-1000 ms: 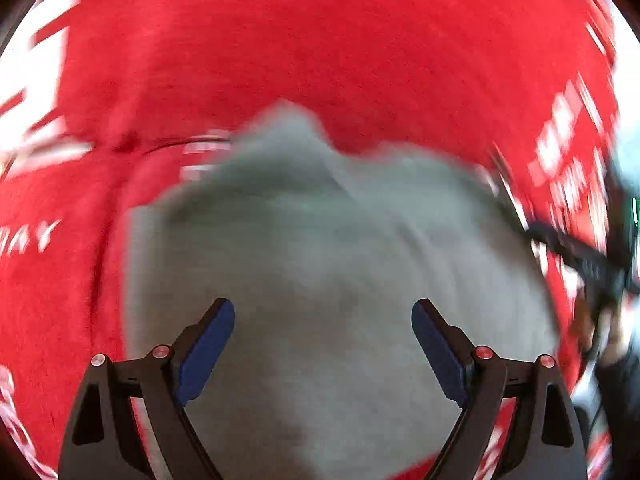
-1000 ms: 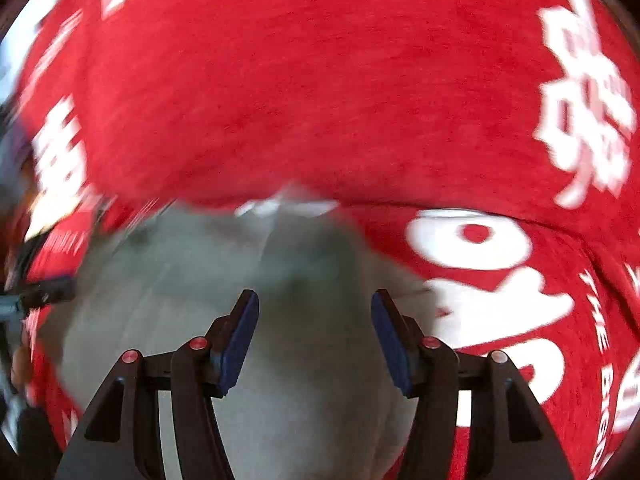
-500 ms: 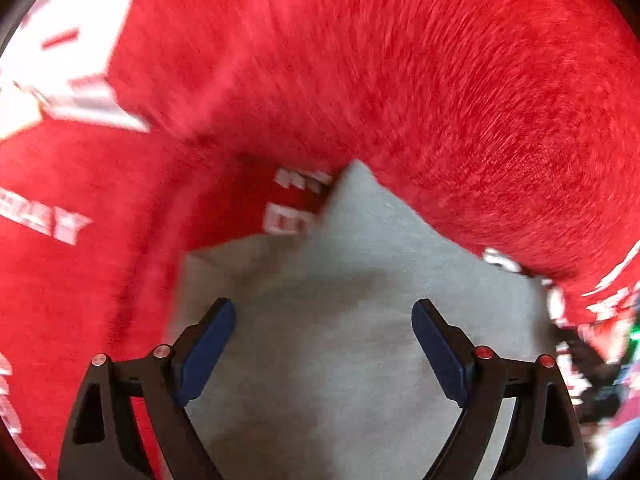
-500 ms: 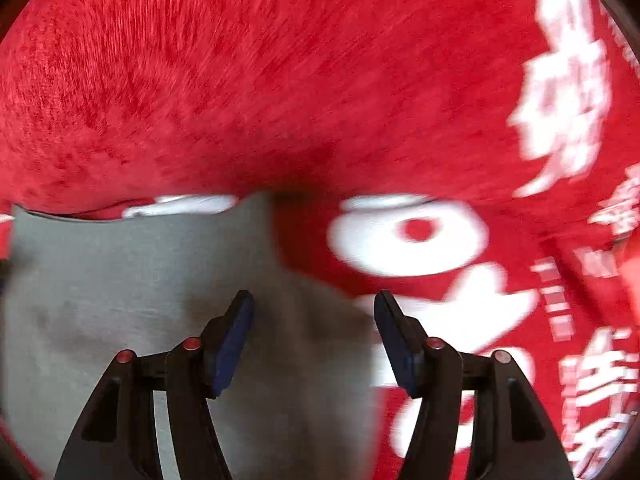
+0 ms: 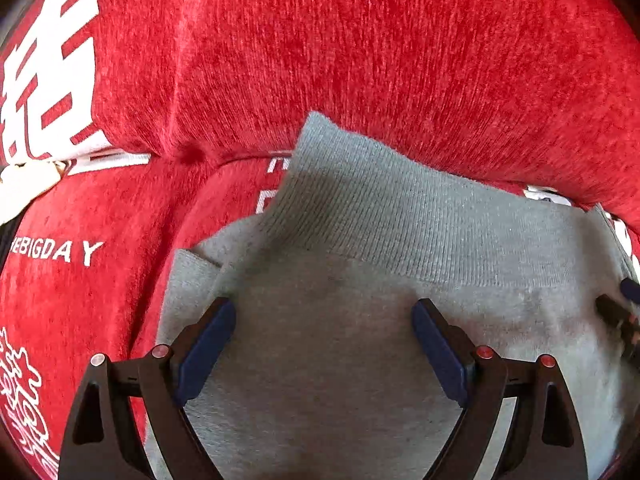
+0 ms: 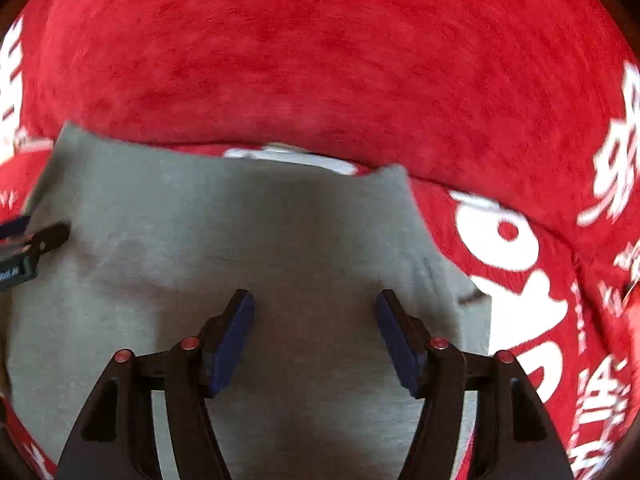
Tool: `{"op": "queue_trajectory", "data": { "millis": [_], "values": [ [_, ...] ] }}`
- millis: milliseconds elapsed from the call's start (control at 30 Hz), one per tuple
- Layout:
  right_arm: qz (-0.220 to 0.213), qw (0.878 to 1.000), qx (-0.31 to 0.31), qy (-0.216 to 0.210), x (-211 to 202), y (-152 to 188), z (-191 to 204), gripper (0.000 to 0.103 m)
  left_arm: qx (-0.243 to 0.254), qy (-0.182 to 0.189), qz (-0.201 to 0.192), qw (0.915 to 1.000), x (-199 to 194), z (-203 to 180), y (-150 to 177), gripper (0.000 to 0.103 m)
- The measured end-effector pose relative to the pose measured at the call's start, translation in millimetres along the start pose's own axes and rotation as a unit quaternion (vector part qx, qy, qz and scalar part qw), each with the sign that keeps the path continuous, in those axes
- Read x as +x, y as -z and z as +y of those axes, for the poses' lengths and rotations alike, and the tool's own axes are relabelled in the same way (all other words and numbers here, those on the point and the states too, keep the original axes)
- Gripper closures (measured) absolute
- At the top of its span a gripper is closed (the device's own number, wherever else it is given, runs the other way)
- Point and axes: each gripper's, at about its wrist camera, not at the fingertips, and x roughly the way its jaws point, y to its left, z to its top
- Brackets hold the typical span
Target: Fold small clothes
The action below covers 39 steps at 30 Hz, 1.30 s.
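Observation:
A small grey knit garment (image 5: pixel 360 264) lies flat on red printed fabric, its ribbed band (image 5: pixel 384 216) along the far edge against a red cushion. My left gripper (image 5: pixel 322 316) hovers over its left part, jaws wide apart, nothing between the blue pads. The right wrist view shows the same grey garment (image 6: pixel 224 240) spread out, a corner folded at its right edge. My right gripper (image 6: pixel 314 308) hangs above its right part; its jaws are opening and hold nothing. The other gripper's tip shows at the right edge of the left wrist view and at the left edge of the right wrist view.
Red plush cover (image 5: pixel 92 288) with white lettering lies under the garment on all sides. A red back cushion (image 5: pixel 380 60) rises directly behind it. A pale tag (image 5: pixel 24 188) sticks out at the seam on the far left.
Both grippers have tilted downward and come closer to the garment, which fills more of each view. The right gripper's jaws stand wider apart than before. The garment lies unmoved.

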Motion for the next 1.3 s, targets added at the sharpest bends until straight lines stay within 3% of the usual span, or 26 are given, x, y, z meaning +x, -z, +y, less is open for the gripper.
{"op": "queue_trajectory", "data": {
  "millis": [133, 233, 300, 333, 433, 567, 633, 733, 767, 833, 1000, 1033, 1067, 1100, 1133, 1200, 1300],
  "values": [
    [0.001, 0.999, 0.035, -0.035, 0.2, 2.6, -27.5, 0.033, 0.003, 0.006, -0.001, 1.0, 4.4, -10.4, 2.4, 0.012],
    [0.002, 1.0, 0.026, -0.014, -4.6, 2.7, -23.3, 0.033, 0.002, 0.004, 0.0, 1.0, -4.8, -5.2, 7.9, 0.012],
    [0.004, 0.999, 0.025, 0.022, -11.5, -0.2, -19.4, 0.032, 0.002, 0.002, 0.002, 1.0, -7.3, -3.5, 6.7, 0.012],
    [0.001, 0.999, 0.021, 0.036, -17.9, -1.6, -14.6, 0.032, 0.003, 0.001, 0.003, 1.0, -9.5, -7.2, 6.3, 0.012],
    [-0.014, 1.0, 0.013, 0.021, -42.7, 1.5, 0.8, 0.032, 0.0, -0.007, -0.004, 1.0, -26.1, -6.3, 8.2, 0.012],
    [-0.029, 0.999, -0.015, -0.007, -72.1, 17.0, 34.9, 0.031, -0.017, 0.045, -0.03, 0.9984, -60.1, -11.2, 23.8, 0.012],
    [-0.031, 0.999, -0.044, -0.012, -69.9, 33.0, 51.9, 0.031, -0.005, 0.056, -0.03, 0.9979, -68.8, -17.3, 35.8, 0.012],
    [-0.012, 0.997, -0.07, -0.008, -58.2, 52.6, 70.7, 0.031, 0.007, 0.043, -0.011, 0.999, -64.2, -10.8, 60.5, 0.012],
    [-0.006, 0.998, -0.064, -0.008, -54.6, 60.2, 65.3, 0.031, 0.001, 0.037, 0.0, 0.9993, -58.6, -1.2, 69.6, 0.012],
    [-0.017, 0.999, -0.034, -0.029, -57.2, 69.4, 40.4, 0.03, -0.012, 0.059, -0.025, 0.9979, -65.7, 18.5, 88.5, 0.012],
    [-0.022, 0.999, 0.013, -0.03, -69.2, 96.7, -26.5, 0.029, 0.005, 0.067, -0.033, 0.9972, -84.3, 40.4, 114.9, 0.011],
    [-0.024, 0.999, 0.021, -0.042, -73.7, 102.2, -37.8, 0.03, 0.006, 0.057, -0.028, 0.998, -85.5, 42.3, 117.7, 0.004],
    [-0.018, 0.999, 0.026, -0.014, -76.4, 107.3, -45.9, 0.027, -0.002, 0.038, -0.007, 0.9993, -79.8, 48.4, 122.2, 0.001],
    [-0.004, 1.0, 0.029, 0.011, -73.6, 111.3, -52.0, 0.02, -0.013, 0.044, 0.005, 0.999, -74.6, 54.3, 127.8, 0.001],
    [0.005, 0.999, 0.041, 0.004, -73.1, 116.0, -61.0, 0.02, -0.04, 0.068, 0.013, 0.9968, -72.0, 66.1, 131.9, 0.001],
    [0.007, 0.997, 0.08, -0.014, -83.3, 124.4, -76.1, 0.02, -0.09, 0.065, 0.024, 0.9935, -77.9, 84.4, 137.5, 0.001],
    [-0.026, 0.997, 0.078, 0.008, -112.2, 133.6, -71.3, 0.02, -0.11, 0.062, -0.012, 0.9919, -102.8, 90.9, 141.0, 0.001]
  ]
}}
